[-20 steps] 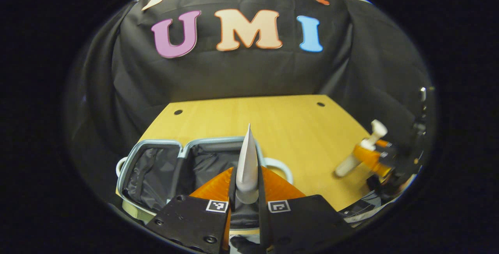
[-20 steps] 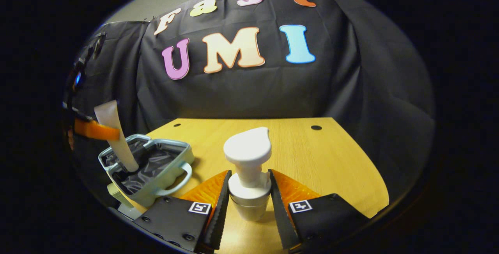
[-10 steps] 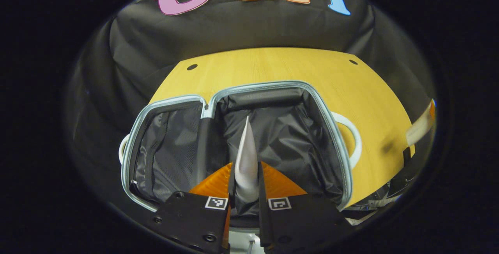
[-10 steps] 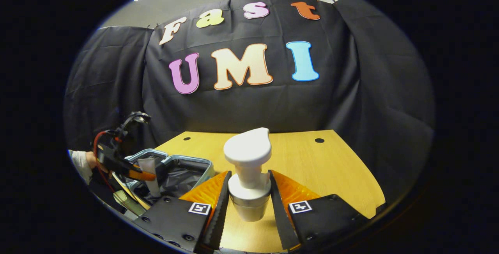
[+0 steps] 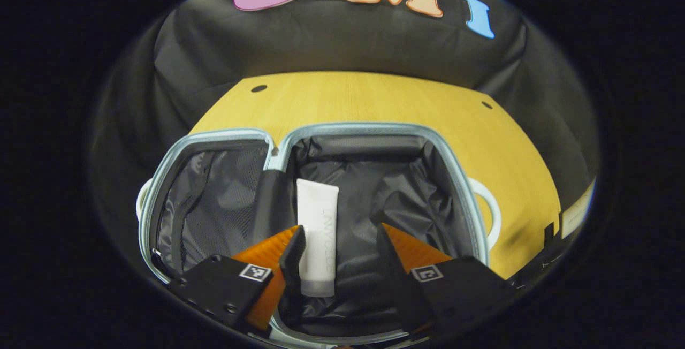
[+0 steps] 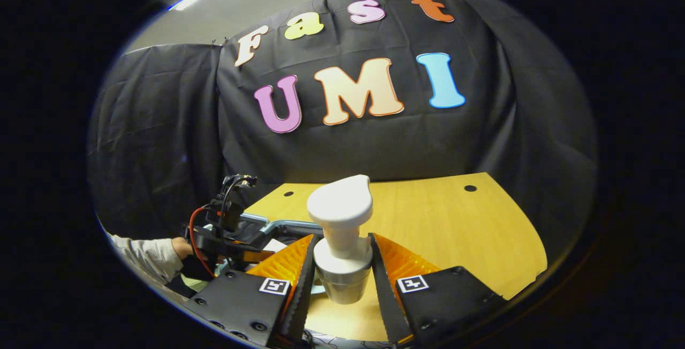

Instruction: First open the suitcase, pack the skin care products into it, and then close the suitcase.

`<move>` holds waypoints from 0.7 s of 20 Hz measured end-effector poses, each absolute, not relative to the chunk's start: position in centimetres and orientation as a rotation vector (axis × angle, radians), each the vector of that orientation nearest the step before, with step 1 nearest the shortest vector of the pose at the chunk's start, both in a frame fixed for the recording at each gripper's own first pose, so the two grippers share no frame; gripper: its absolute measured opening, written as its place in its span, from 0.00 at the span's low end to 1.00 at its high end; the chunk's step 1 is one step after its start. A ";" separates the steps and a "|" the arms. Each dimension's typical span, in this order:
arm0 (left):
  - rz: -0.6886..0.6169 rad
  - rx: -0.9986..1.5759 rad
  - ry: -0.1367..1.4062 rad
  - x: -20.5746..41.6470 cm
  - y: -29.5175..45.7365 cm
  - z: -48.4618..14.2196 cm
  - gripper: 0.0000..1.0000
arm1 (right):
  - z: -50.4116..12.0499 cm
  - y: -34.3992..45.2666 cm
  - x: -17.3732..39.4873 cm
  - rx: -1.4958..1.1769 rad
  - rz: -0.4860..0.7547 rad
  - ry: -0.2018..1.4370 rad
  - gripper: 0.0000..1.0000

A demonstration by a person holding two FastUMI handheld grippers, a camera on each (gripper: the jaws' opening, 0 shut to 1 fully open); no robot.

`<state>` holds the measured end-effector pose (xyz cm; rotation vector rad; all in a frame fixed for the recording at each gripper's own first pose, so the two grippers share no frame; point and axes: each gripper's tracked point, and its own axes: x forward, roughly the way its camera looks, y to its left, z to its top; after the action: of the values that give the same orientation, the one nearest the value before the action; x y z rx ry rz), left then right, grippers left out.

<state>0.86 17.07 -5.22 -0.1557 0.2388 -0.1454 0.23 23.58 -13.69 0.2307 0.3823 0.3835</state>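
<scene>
The pale blue suitcase (image 5: 455,172) lies open on the wooden table, its dark lining exposed. A white tube (image 5: 318,231) lies flat in the right half, free of any grip. My left gripper (image 5: 339,255) hovers open just above it, fingers spread to either side. In the right gripper view, my right gripper (image 6: 341,271) is shut on a white pump bottle (image 6: 341,242), held upright above the table. The left gripper (image 6: 230,236) and a hand in a pale sleeve (image 6: 144,255) appear at the lower left, over the suitcase rim (image 6: 286,225).
The wooden table (image 5: 374,97) stretches bare behind the suitcase, with small round holes near its far corners. A white handle (image 5: 489,212) sticks out from the suitcase's right side. Black cloth walls close off the back and sides.
The left gripper has opened and let go of the white tube, which now lies flat in the suitcase. The right gripper, still holding the pump bottle, has shifted slightly.
</scene>
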 end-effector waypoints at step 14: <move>0.081 -0.293 -0.030 -7.8 32.2 0.5 0.89 | -19.8 38.0 2.1 0.292 0.606 0.561 0.58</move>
<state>-7.75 32.23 0.52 -0.2932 -0.0301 0.0813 2.09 38.04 -19.78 0.2922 0.5605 0.6056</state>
